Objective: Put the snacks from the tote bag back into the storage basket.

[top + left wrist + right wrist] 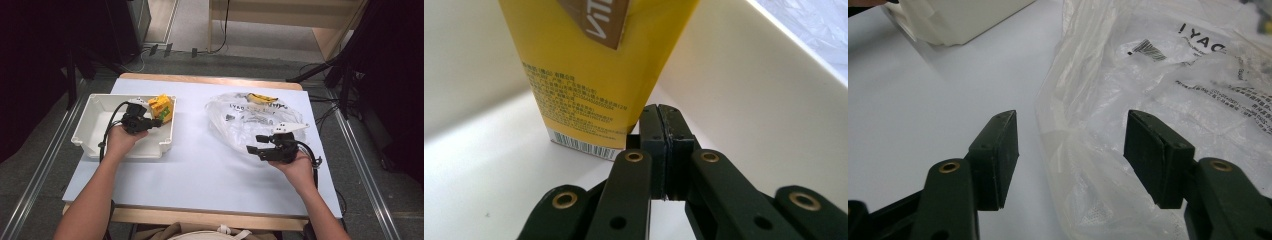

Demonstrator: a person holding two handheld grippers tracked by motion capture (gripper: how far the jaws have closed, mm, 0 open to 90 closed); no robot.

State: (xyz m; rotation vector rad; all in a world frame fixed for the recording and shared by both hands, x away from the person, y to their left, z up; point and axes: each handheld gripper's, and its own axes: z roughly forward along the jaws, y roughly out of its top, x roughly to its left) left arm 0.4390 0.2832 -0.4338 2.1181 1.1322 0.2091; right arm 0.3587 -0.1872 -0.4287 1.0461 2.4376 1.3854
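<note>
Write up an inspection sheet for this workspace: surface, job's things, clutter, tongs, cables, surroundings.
Surface: pale table, wooden edges.
Job's things: yellow carton upright in the white bin; clear printed plastic bag on the table, something yellow at its far end.
Clutter: nothing seen.
Tongs: left tongs shut, empty, beside the carton; right tongs open around the bag's edge.
Cables: one trails from each tool; more on the floor.
Surroundings: grey floor, dark stands, wooden furniture behind.

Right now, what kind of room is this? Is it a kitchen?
Probably a lab or recording room, not a kitchen. The table sits inside a metal rail frame, cables trail over the floor, and dark stands surround it.
</note>
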